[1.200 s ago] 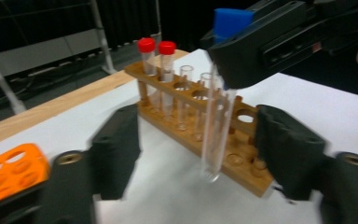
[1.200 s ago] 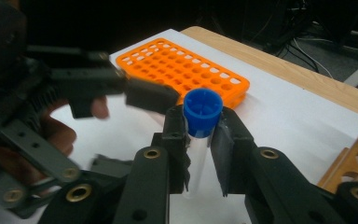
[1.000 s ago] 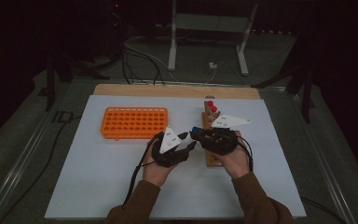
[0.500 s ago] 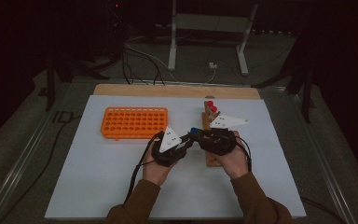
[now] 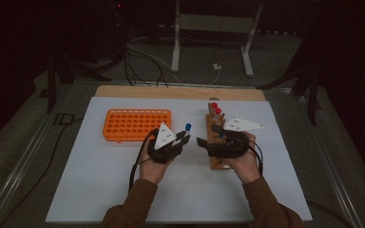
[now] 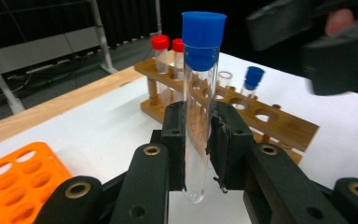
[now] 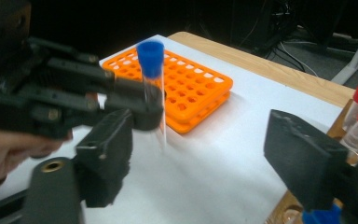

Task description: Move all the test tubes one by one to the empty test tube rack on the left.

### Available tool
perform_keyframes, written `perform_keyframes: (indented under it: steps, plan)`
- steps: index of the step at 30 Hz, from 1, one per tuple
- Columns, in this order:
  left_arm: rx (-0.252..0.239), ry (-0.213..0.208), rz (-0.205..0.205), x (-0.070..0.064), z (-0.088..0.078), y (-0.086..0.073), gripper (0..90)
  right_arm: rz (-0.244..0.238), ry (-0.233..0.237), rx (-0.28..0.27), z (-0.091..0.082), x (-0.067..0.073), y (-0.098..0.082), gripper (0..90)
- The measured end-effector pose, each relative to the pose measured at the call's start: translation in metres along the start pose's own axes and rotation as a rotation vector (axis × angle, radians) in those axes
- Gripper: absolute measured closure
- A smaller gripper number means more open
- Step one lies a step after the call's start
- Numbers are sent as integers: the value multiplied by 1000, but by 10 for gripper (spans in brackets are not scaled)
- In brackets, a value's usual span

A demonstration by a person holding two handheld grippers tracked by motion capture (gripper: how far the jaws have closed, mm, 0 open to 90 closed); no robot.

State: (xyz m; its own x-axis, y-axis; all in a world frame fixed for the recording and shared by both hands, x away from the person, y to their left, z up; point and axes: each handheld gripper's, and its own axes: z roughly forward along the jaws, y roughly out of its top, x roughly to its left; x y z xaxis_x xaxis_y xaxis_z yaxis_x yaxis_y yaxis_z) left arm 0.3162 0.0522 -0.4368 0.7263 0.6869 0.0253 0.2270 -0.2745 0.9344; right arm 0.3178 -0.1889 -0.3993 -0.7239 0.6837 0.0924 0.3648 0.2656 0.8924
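Blue-capped and clear, the test tube (image 6: 197,116) stands upright between the fingers (image 6: 173,140) of the left gripper (image 5: 180,138), which clamp its glass body above the white bench (image 5: 100,190). The right gripper (image 5: 203,142) sits just beside it, its jaws having just been opening, now wide with nothing between them. Behind it the wooden rack (image 6: 279,123) holds red-capped tubes (image 6: 160,56) and another blue-capped one (image 6: 251,79). The orange rack (image 5: 135,124) lies to the left.

A white table (image 5: 100,190) with a wooden strip along its far edge carried an orange tube rack (image 5: 136,125) at left and a wooden tube rack (image 5: 216,142) at right, well apart.
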Motion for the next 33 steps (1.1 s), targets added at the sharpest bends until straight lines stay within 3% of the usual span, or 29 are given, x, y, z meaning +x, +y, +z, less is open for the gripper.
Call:
perform_keyframes:
  steps: [8,11,16,21,33]
  plan:
    - [-15,52,-11,20,-6,-1,767,-3,-47,-11,-8,-6,-13,72]
    - [-29,75,-18,29,-9,-2,766,0,-87,-12,-15,-9,-19,21]
    - [-37,115,-36,44,-11,-4,766,-3,-115,-21,-23,-12,-26,4]
    - [-29,138,-38,52,-6,-6,764,4,-139,-22,-28,-16,-34,2]
    - [16,193,-72,65,16,-17,764,34,-128,-33,-32,-20,-43,2]
